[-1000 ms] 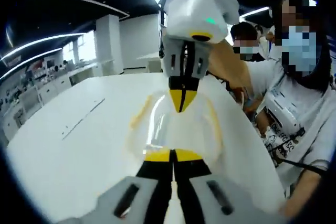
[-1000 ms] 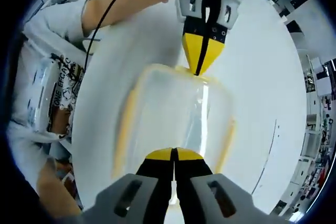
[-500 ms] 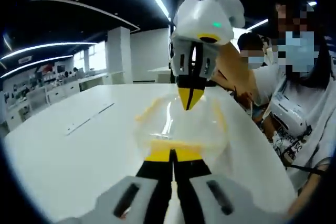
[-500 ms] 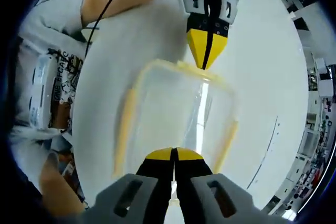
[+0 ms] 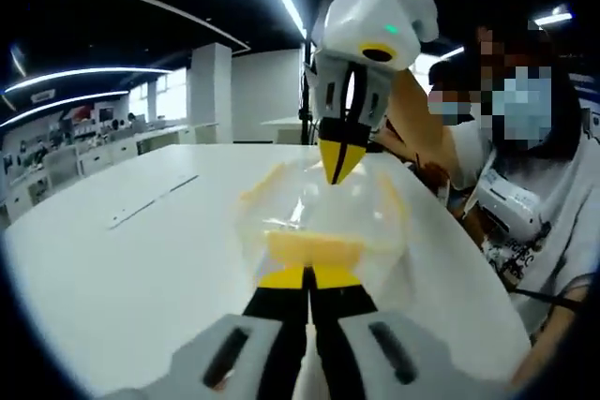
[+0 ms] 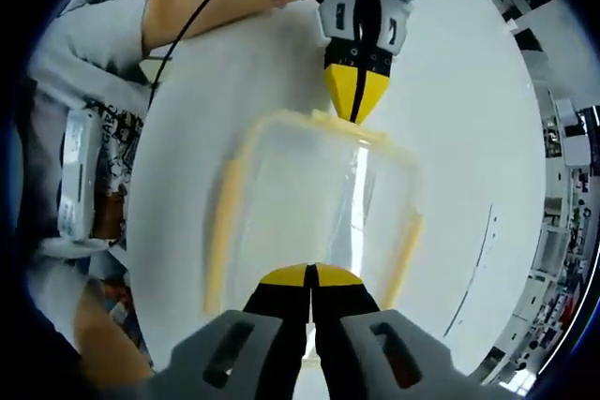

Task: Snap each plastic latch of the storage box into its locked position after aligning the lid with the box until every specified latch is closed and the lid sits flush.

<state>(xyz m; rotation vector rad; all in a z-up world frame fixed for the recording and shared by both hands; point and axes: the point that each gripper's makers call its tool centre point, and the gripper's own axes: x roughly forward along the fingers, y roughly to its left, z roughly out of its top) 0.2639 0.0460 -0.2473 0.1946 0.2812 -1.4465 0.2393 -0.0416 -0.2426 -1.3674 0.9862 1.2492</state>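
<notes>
Lower now, my left gripper (image 5: 307, 275) sits at the box's (image 6: 314, 199) near yellow latch (image 5: 312, 248). Both my grippers' jaws are together, the right gripper (image 6: 309, 274) at the opposite end.

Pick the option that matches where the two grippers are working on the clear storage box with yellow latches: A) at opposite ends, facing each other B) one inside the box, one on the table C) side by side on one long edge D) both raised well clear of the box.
A: in the right gripper view, the right gripper is at the near end of the storage box and the left gripper meets the far end, tips pointing back toward it.
</notes>
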